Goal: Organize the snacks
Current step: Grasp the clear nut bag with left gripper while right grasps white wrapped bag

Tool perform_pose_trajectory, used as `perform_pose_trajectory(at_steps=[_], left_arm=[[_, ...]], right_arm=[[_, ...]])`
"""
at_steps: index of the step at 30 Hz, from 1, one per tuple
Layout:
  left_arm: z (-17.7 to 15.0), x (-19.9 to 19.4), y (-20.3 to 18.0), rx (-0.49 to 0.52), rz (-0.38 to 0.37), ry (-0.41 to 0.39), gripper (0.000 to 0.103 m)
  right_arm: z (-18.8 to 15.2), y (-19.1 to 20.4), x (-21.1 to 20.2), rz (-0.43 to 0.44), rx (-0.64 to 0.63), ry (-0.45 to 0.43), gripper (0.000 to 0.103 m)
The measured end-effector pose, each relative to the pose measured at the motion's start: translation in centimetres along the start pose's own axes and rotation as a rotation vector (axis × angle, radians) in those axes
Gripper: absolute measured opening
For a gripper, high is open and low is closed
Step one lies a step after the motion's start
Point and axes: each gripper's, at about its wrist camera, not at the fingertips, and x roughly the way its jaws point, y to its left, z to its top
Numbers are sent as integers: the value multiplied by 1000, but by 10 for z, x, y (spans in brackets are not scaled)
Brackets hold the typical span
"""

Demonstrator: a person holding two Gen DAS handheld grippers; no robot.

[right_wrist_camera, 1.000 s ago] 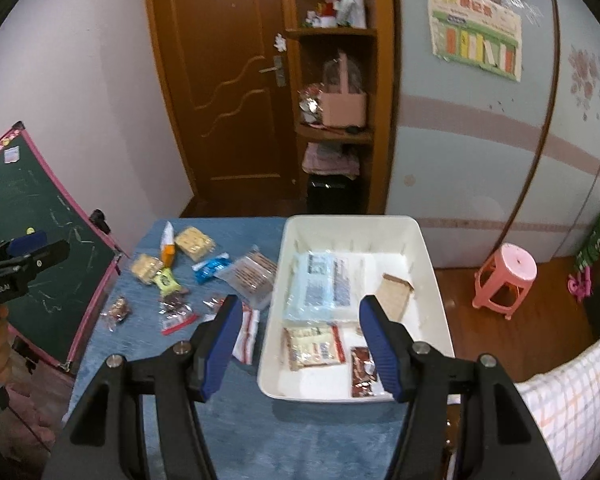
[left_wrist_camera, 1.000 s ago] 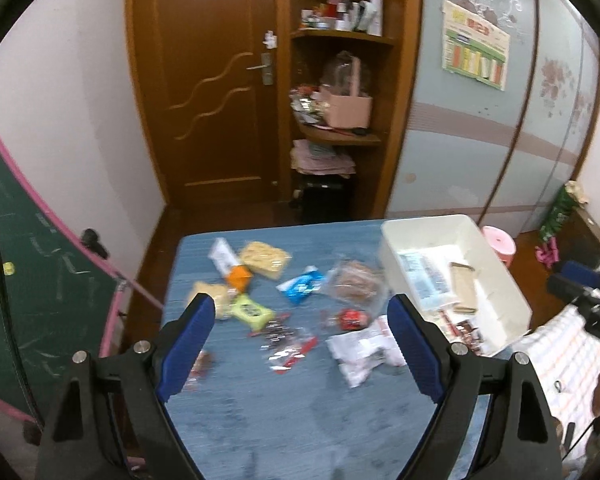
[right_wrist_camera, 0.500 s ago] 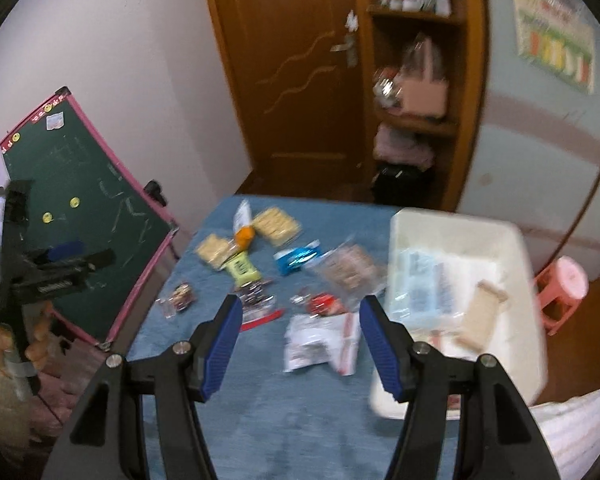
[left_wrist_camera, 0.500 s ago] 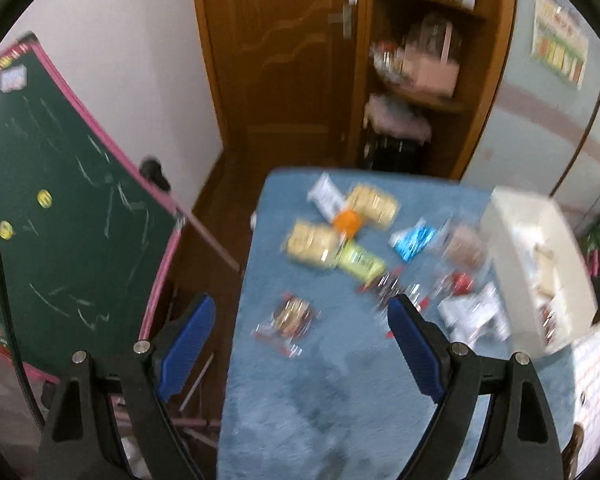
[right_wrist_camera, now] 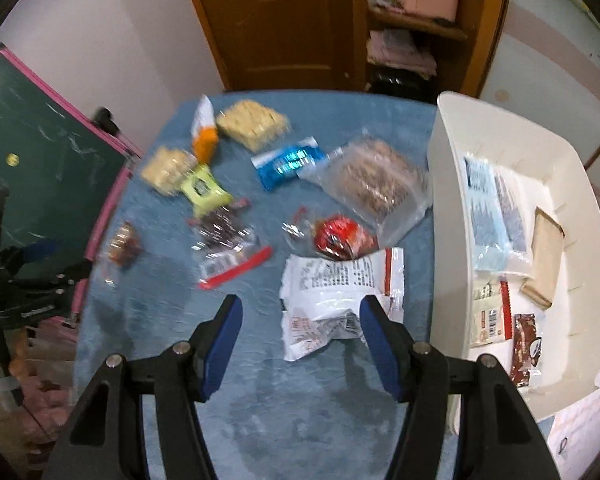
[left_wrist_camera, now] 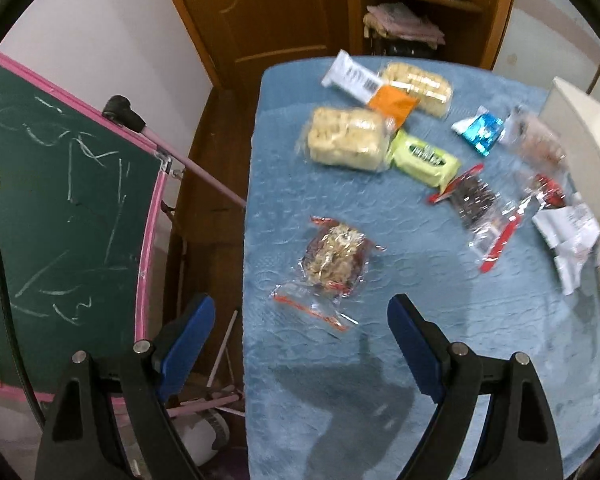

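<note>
Both empty and spread: left gripper (left_wrist_camera: 300,334) above nut bag (left_wrist_camera: 332,258), right gripper (right_wrist_camera: 300,326) over white packet (right_wrist_camera: 332,300) on surface (right_wrist_camera: 259,400). Lower straight, pinch mid-packet, carry to bin (right_wrist_camera: 580,184).

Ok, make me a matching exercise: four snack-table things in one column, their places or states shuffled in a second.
1 brown chocolate packet
2 lime green wrapped bar
3 white crumpled printed bag
4 left claw

A open, empty
B inside the white plastic tub
C against a pale cracker pack
D nearest the right claw

Pairs: 1-B, 2-C, 3-D, 4-A
</note>
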Motion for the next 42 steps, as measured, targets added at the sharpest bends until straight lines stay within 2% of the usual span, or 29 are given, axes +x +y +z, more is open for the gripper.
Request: perform_pose_trajectory(at_steps=[8, 10, 16, 19, 26, 29, 30, 31, 33, 34, 37, 42], left_arm=[[11, 40, 4, 0, 6, 46, 88], [13, 47, 5, -6, 2, 57, 88], [21, 64, 7, -24, -35, 76, 88], [25, 69, 2, -22, -53, 77, 88], [32, 80, -10, -12, -36, 94, 88], [31, 82, -13, -16, -37, 87, 87], [30, 82, -14, -24, -42, 80, 82], [28, 80, -14, -34, -72, 76, 67], [24, 75, -17, -54, -150, 78, 43], [23, 71, -20, -58, -141, 75, 37], [18, 62, -28, -24, -87, 58, 37], [-2, 32, -41, -23, -94, 47, 37]], right_arm=[[-7, 1, 43, -185, -24, 55, 61], [-8, -2, 48, -177, -12, 53, 72], [-9, -9, 64, -170, 28, 70, 83], [-10, -7, 71, -190, 8, 74, 86], [-12, -3, 71, -199, 1, 61, 85], [-16, -2, 69, -220, -9, 48, 77], [-18, -2, 67, -221, -12, 44, 75], [-18, -2, 67, -220, -13, 43, 74], [-21, 0, 64, -222, -22, 37, 71], [-23, 1, 63, -220, -24, 38, 71], [-31, 4, 54, -191, -19, 36, 69], [-57, 22, 18, -129, -54, -24, 69]])
